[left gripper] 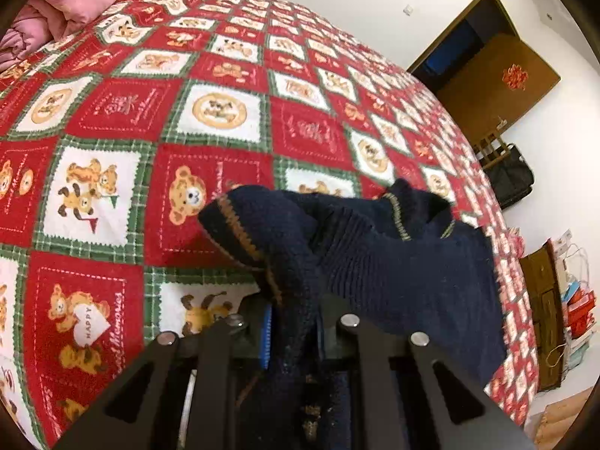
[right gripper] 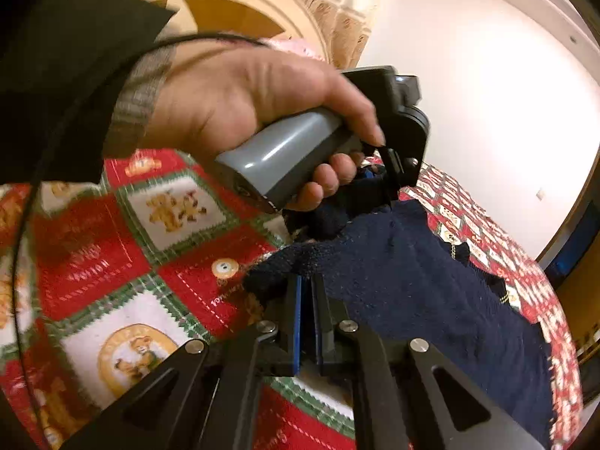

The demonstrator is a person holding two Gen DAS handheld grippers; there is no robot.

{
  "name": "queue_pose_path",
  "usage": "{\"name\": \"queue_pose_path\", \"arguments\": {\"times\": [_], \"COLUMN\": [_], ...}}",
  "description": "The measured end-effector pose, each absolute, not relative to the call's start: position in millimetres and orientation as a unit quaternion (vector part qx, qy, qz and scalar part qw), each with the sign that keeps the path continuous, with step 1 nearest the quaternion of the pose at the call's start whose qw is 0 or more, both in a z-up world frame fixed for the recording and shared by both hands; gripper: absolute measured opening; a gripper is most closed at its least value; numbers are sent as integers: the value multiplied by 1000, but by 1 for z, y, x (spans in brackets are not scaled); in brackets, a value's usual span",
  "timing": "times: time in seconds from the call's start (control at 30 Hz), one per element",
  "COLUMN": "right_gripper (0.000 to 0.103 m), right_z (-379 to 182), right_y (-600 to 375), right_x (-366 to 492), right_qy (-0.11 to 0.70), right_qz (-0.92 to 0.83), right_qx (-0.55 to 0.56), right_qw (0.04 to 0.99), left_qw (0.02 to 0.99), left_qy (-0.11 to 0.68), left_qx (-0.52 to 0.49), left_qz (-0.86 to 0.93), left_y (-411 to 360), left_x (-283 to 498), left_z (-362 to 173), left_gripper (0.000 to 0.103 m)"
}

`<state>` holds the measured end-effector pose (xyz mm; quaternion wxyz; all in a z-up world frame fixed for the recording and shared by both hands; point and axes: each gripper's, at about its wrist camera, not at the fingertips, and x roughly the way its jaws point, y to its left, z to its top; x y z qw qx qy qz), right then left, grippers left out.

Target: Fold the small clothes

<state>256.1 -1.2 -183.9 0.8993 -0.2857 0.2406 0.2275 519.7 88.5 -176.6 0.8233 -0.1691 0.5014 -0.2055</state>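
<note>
A small navy knitted sweater [left gripper: 378,258] with brown-striped cuffs lies partly lifted over a red teddy-bear quilt [left gripper: 210,112]. My left gripper [left gripper: 290,322] is shut on a bunched edge of the sweater, which drapes over its fingers and hides the tips. In the right wrist view the sweater [right gripper: 423,285] spreads to the right. My right gripper [right gripper: 307,288] is shut on its near corner. The person's left hand [right gripper: 262,112] holds the other gripper's grey handle just beyond.
A pink duvet [left gripper: 63,3] is heaped at the quilt's far left. A brown door [left gripper: 495,86], a black bag [left gripper: 510,180] and a wooden cabinet with papers [left gripper: 551,300] stand beyond the bed's right edge. A black cable [right gripper: 33,202] loops at the left.
</note>
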Motion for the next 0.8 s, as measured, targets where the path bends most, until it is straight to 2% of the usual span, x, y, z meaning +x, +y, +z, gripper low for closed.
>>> {"name": "queue_pose_path", "arguments": {"times": [0.4, 0.8], "right_gripper": [4, 3], "right_z": [-129, -105], "right_y": [-74, -140], "right_x": [246, 252], "right_qy": [217, 202], "right_qz": [203, 160], "right_qx": [-220, -186], "right_qw": [929, 948], "left_qw": [832, 842], "left_qy": [465, 441], "left_qx": [-205, -211], "left_qz": [-222, -229], "left_y": [58, 6], "left_x": [508, 503], "left_z": [-140, -109], "left_gripper": [16, 16]}}
